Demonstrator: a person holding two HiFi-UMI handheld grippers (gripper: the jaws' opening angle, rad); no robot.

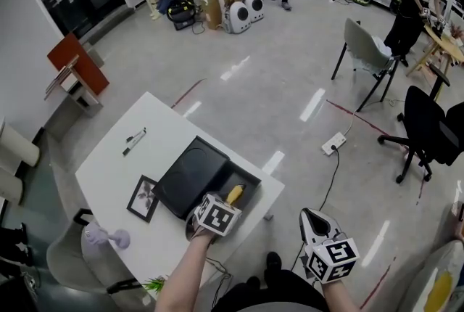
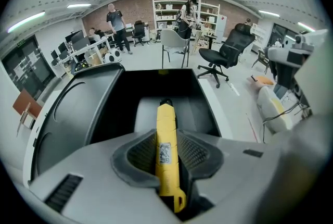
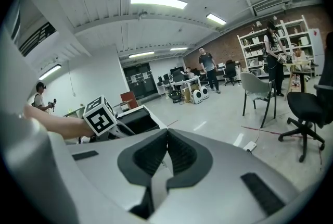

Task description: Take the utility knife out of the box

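Observation:
The yellow utility knife (image 2: 166, 113) lies lengthwise in the black box (image 2: 205, 98), its far tip over the pale inner tray. My left gripper (image 2: 166, 138) reaches down into the box, and its dark pads sit against both sides of the knife's handle. In the head view the knife (image 1: 234, 194) shows just beyond the left gripper (image 1: 226, 202), at the box's (image 1: 250, 178) near end; the box's lid (image 1: 192, 171) lies open to the left. My right gripper (image 1: 312, 216) hangs off the table to the right, jaws shut and empty; its pads (image 3: 156, 152) meet at the tip.
The white table (image 1: 116, 165) also holds a framed picture (image 1: 143, 198), two pens (image 1: 134, 140), a purple object (image 1: 101, 236) and a small plant (image 1: 154, 284). A power strip (image 1: 333, 143) with its cable lies on the floor, near chairs (image 1: 366, 49). People stand at the room's far end.

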